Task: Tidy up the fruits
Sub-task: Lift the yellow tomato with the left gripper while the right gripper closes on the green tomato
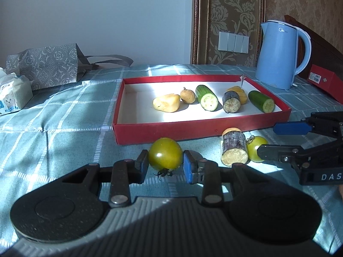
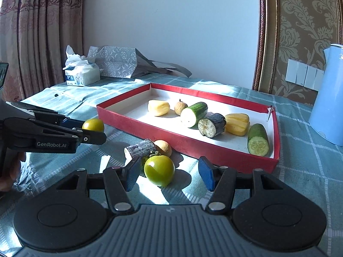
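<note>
Here the left gripper [image 1: 165, 164] is squeezed shut on a green tomato [image 1: 165, 156], with one pad pressed on each side of it. It holds the tomato in front of the red tray [image 1: 193, 131], on the near side and outside of it. The right gripper [image 2: 167, 174] is part way open and holds nothing. A second green tomato [image 2: 159, 170] sits on the checked cloth [image 2: 300, 171] between its two pads, closer to the left pad, and the pads are not pressing on it. Just behind this tomato lie a short cut log piece [image 2: 139, 147] and a small round yellow fruit [image 2: 164, 147], both close to the tray wall. Inside the tray are two cucumber pieces [image 2: 194, 114], two yellow fruits [image 2: 158, 107], a small brown fruit [image 2: 180, 107] and a dark cut piece [image 2: 212, 124], set in a loose row. A blue kettle [image 1: 278, 55] stands behind the tray on the right. A grey bag [image 1: 47, 66] and a tissue pack [image 2: 82, 75] are at the far left.
</note>
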`<state>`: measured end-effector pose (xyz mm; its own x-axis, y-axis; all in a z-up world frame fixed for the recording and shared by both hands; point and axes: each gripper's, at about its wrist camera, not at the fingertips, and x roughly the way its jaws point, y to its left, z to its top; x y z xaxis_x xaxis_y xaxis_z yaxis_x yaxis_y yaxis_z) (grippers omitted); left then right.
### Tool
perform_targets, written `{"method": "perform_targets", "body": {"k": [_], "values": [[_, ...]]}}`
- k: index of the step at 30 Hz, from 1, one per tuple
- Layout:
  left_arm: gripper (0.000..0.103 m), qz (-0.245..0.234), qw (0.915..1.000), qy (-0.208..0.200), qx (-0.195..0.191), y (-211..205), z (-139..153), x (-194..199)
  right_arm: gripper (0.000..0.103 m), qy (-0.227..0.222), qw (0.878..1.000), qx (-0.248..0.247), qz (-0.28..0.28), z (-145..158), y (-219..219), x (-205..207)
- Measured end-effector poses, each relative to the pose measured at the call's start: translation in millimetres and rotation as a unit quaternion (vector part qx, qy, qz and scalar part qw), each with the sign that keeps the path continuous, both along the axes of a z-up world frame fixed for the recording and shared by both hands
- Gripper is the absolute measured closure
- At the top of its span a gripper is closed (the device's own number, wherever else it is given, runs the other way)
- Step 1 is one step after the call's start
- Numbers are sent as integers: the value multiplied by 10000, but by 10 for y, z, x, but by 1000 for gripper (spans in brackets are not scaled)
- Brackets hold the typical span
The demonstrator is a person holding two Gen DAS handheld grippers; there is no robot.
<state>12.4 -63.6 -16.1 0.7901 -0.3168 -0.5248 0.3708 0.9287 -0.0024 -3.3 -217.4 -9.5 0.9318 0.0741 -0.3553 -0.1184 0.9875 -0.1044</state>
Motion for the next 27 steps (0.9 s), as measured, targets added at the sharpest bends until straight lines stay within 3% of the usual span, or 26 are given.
{"method": "perform_targets", "body": {"k": [8, 14, 20, 25, 27], "values": [[72, 19, 10000, -17, 69, 1, -5, -5, 44, 129, 9988, -444, -169, -76, 97, 74], [72, 59, 10000, 41, 55, 4, -15, 20, 43, 113, 9994, -26, -331, -23, -69, 54], [72, 58, 9999, -35, 145, -21, -11, -2, 43, 215, 9992, -286, -170, -74, 72, 161], [72, 67, 9998, -54, 170, -30, -16, -3, 44, 166, 9996, -196, -143, -57, 71, 189], [72, 67, 9998, -50, 174, -30, -16, -4, 51, 174, 9996, -190, -108, -58, 79, 191]]}}
